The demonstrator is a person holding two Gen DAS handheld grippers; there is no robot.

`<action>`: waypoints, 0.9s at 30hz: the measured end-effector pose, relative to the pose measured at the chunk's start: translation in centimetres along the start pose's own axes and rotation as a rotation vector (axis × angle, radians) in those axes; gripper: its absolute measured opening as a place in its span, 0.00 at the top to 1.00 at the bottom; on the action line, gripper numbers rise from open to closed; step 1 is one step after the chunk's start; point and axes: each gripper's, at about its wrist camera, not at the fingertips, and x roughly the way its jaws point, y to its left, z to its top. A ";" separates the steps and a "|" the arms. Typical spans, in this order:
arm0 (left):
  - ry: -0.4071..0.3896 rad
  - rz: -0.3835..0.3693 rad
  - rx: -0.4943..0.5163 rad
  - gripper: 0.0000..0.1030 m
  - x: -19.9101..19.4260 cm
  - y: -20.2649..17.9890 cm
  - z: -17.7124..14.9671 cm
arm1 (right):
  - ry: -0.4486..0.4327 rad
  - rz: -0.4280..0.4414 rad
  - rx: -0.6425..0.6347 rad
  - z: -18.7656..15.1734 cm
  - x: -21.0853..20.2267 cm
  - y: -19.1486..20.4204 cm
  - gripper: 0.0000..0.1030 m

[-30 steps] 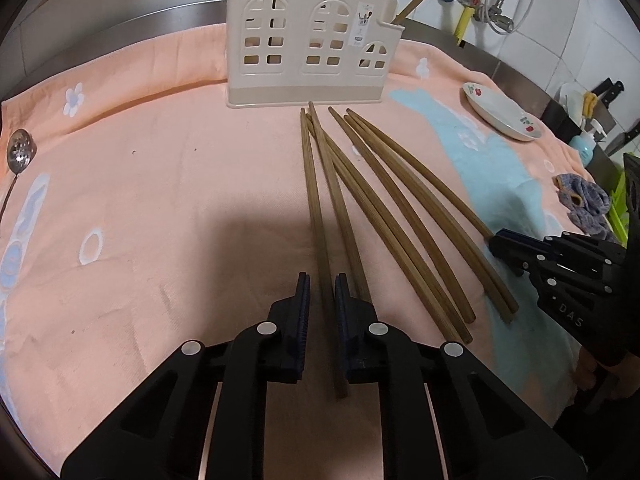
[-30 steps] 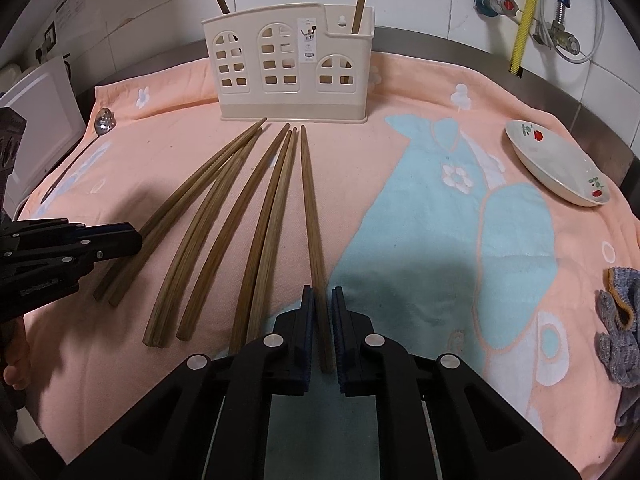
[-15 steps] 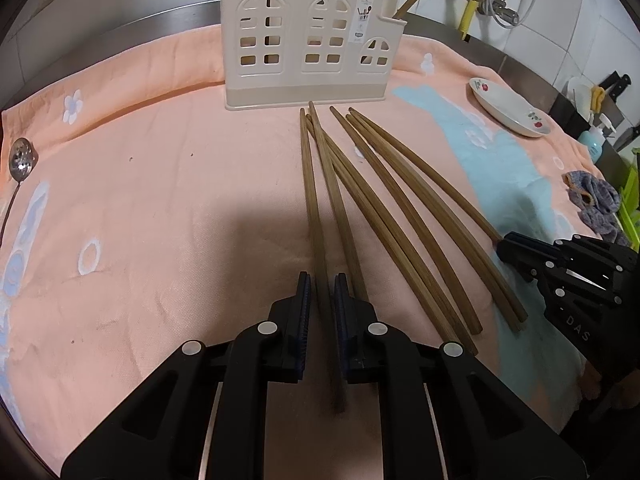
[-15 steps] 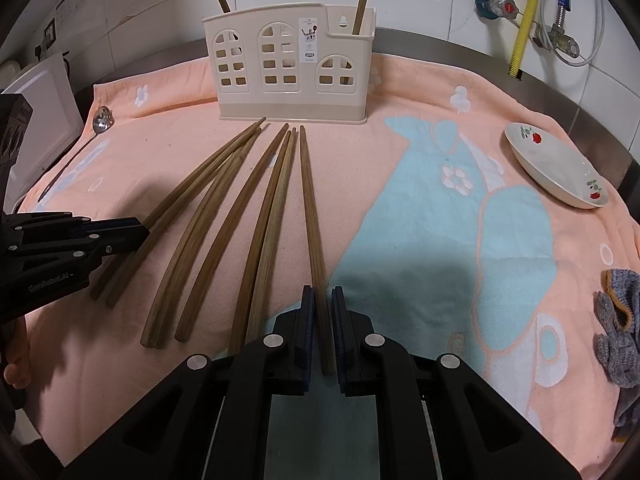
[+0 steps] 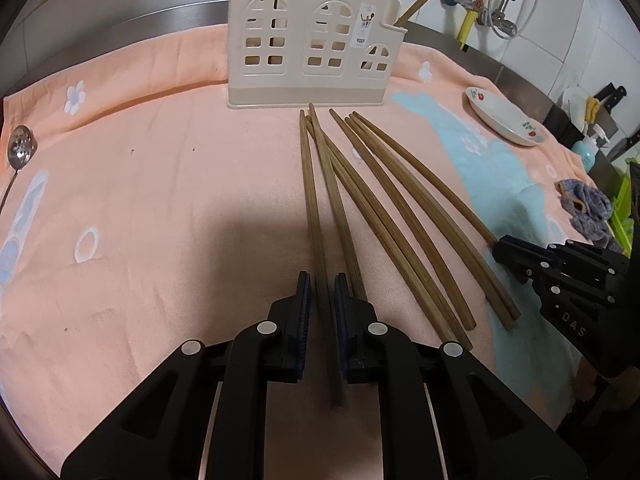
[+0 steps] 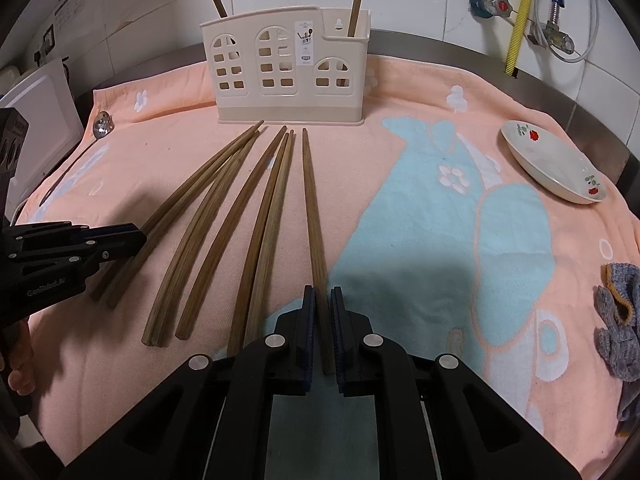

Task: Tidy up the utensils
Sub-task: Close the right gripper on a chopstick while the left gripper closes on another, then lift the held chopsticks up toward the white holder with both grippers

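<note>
Far left: perforated metal skimmer spoon (image 5: 18,152) lies on the peach towel with pale-blue pattern (image 5: 160,184) covering the tabletop. Left tongs (image 5: 320,292) clenched on the leftmost long brown wooden chopstick (image 5: 314,208), its tip pointing at the holder. Cream plastic utensil holder with arched window cutouts (image 6: 288,76) stands at the back, two chopsticks upright in it. Loose chopsticks (image 6: 224,216) fan out in front of it. Right tongs (image 6: 320,304) clenched on the rightmost chopstick (image 6: 312,208). White floral dish (image 6: 552,168) sits right, grey cloth (image 6: 620,320) at the far right edge.
</note>
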 end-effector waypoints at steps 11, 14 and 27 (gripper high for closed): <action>-0.005 -0.018 -0.008 0.89 0.0 0.2 0.0 | -0.007 0.006 0.007 -0.2 -0.1 -0.1 0.93; -0.002 -0.014 -0.010 0.89 0.1 0.1 0.1 | -0.009 0.007 0.010 -0.3 -0.2 -0.1 0.93; -0.011 0.013 0.017 0.94 -1.0 0.1 1.2 | -0.058 0.007 0.008 0.2 -2.2 -0.1 0.93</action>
